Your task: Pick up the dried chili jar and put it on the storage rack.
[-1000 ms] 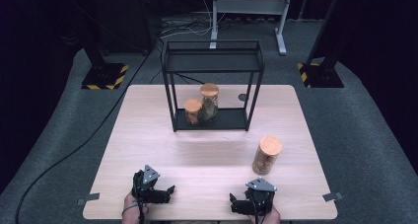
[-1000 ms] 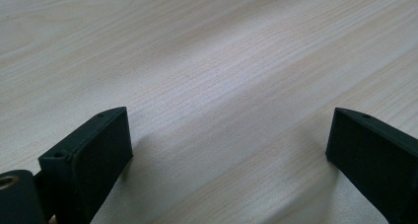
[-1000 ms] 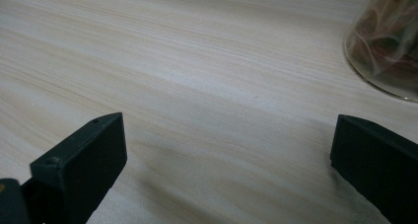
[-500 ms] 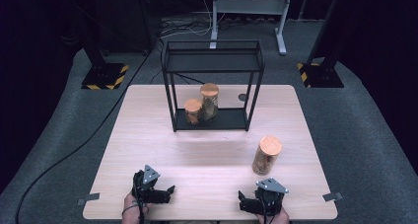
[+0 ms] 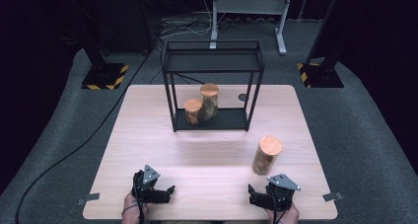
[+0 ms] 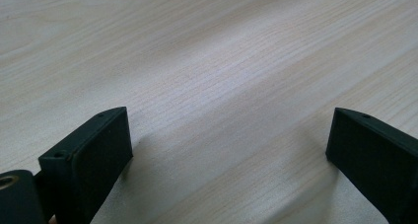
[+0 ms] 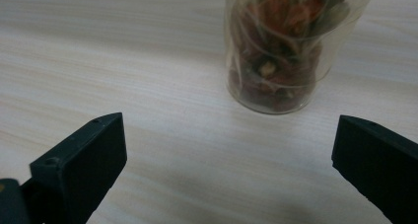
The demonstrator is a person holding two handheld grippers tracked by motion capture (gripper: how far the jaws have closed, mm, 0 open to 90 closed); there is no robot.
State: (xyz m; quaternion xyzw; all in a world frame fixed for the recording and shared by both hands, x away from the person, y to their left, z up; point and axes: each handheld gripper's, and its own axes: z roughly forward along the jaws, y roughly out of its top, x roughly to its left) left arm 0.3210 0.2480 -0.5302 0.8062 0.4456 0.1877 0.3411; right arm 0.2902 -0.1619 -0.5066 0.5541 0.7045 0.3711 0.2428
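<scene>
Glass jar [image 5: 266, 156] with a cork lid stands upright on the wooden table [image 5: 148, 135], in the lower right of the high view, just above my right gripper [image 5: 256, 199]. In the right gripper view the jar's clear lower body [image 7: 278, 51] sits at the top centre of the frame, packed with dried red and brown pieces, its base resting on the tabletop. It lies ahead of my two black jaws, not between them and not touching either one. Those jaws stand far apart at the lower left and lower right corners of that view, with bare wood between them, so my right gripper is wide open and has hold of nothing.

My left gripper [image 5: 165, 192] is at the lower left of the high view, close to the near table edge and well apart from the jar. In the left gripper view [image 6: 226, 135] its jaws are also spread wide over bare wood grain, gripping nothing.

Higher in the high view, a black metal shelf frame [image 5: 213, 49] stands on the far half of the table. Two more cork-lidded jars rest on its bottom level: a short one [image 5: 192, 110] and a taller one [image 5: 209, 99] just beside it, to its upper right.
</scene>
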